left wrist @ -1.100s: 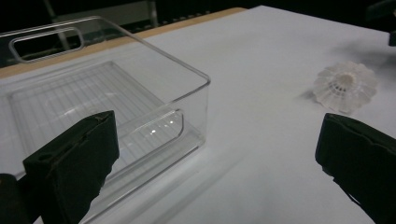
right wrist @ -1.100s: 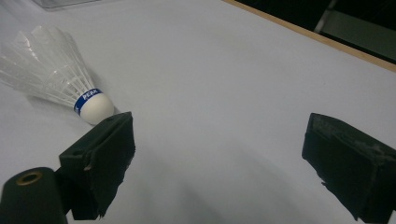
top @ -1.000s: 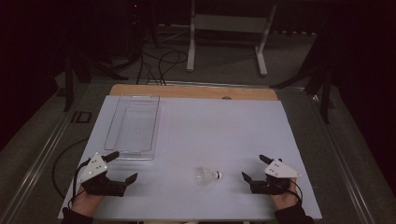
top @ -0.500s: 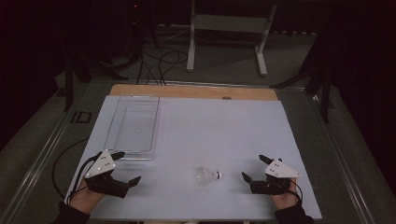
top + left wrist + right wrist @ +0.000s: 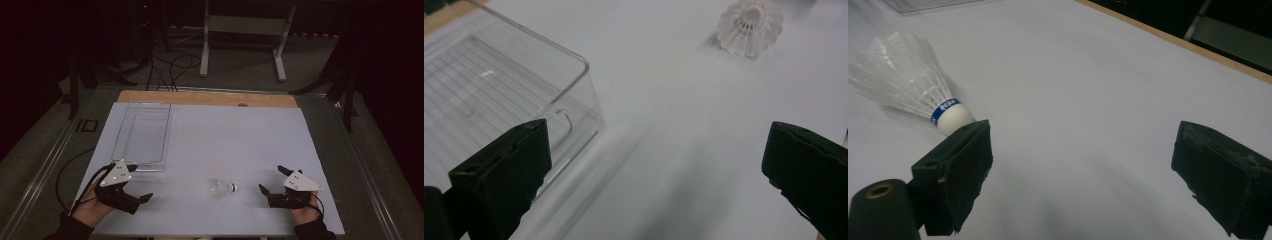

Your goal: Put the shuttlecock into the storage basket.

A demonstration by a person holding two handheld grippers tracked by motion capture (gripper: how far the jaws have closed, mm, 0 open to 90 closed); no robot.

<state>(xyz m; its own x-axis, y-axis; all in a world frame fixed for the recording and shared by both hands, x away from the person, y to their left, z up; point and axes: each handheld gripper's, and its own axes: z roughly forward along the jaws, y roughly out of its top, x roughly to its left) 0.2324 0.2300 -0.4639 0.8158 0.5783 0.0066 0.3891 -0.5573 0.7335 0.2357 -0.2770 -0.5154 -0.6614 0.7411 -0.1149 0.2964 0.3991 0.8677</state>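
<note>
A white shuttlecock (image 5: 221,187) lies on its side on the white table top, near the front edge and between my two grippers. My left gripper (image 5: 140,182) is open at the front left, just before the near end of a clear plastic tray (image 5: 141,165). In the left gripper view the left gripper (image 5: 659,165) has nothing between its jaws; the tray's corner (image 5: 586,65) is close at left and the shuttlecock (image 5: 750,27) lies farther off. My right gripper (image 5: 270,178) is open at the front right. In the right gripper view the right gripper (image 5: 1088,165) is empty, and the shuttlecock's (image 5: 908,82) cork tip lies by its left jaw.
The tray is empty and runs lengthwise along the table's left side. A wooden strip (image 5: 210,98) borders the far edge of the table top. Beyond it on the dark floor are cables (image 5: 170,65) and a metal stand (image 5: 245,30).
My left gripper has shifted a little to the right and forward, toward the tray's near end. The right gripper and the shuttlecock have stayed put.
</note>
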